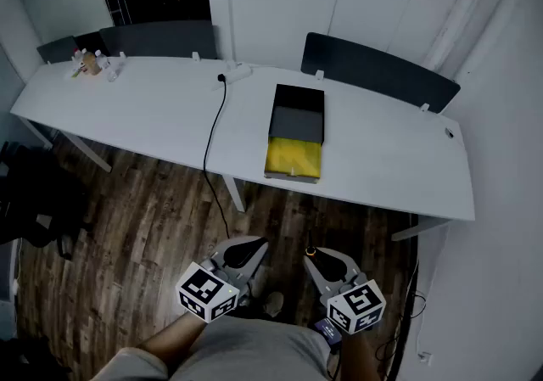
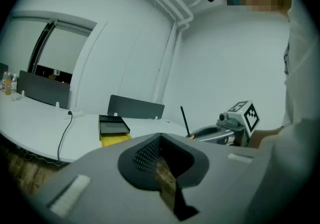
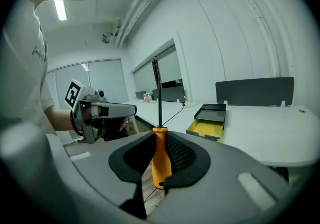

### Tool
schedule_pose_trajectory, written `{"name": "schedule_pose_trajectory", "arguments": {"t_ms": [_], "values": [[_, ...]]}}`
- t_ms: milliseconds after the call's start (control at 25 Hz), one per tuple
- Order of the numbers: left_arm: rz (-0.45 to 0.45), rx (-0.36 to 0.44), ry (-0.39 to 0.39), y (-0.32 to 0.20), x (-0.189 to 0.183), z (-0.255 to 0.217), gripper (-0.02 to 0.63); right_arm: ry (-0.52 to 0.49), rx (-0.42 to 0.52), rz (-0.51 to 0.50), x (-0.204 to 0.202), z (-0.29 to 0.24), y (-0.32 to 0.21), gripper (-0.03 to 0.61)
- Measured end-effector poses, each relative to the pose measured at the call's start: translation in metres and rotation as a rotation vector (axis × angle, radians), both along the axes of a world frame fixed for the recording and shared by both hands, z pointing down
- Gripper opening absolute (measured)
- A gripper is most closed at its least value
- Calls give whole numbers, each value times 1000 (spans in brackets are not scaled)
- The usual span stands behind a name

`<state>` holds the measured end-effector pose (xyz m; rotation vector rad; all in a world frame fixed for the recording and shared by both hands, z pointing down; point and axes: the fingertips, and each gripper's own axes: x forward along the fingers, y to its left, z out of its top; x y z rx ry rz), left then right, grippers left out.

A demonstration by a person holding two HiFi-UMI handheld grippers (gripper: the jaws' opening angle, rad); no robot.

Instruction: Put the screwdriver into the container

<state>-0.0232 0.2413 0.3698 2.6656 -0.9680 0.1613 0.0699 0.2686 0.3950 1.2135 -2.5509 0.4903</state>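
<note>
Head view: container [image 1: 295, 129] sits on the desk [image 1: 153, 116], far ahead. Left tool [image 1: 242, 254] and right tool [image 1: 324, 266] are low, near the body.
Left gripper view: jaws a crack apart, empty.
Right gripper view: right tool clamps the screwdriver [image 3: 161, 160] by its orange handle, shaft up. Step in, tilt the shaft flat, lower it inside, then release.

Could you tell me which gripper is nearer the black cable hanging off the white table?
Left. The left gripper is just right of the black cable; the right gripper, gripping the orange-handled screwdriver, is farther right.
</note>
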Motion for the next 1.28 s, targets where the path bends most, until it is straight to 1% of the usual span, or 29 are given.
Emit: {"name": "schedule_pose_trajectory", "arguments": {"t_ms": [120, 520, 680, 760, 880, 1000, 1280], "values": [[4, 18, -10, 4, -4, -1, 0, -9, 3, 11, -4, -2, 1, 86], [-7, 25, -1, 3, -29, -4, 0, -4, 14, -5, -28, -7, -2, 86], [-7, 29, 1, -1, -37, -5, 0, -7, 4, -6, -35, -6, -5, 86], [-7, 28, 3, -2, -42, -5, 0, -18, -10, 0, -39, -5, -6, 86], [-4, 28, 9, -6, -48, -6, 0, -65, -18, 1, -47, -7, -10, 86], [8, 31, 9, -10, -54, -6, 0, -88, -13, 1, -55, -10, -15, 87], [18, 40, 16, -17, -78, -5, 0, -72, 27, 26, -76, -16, -24, 86]]}}
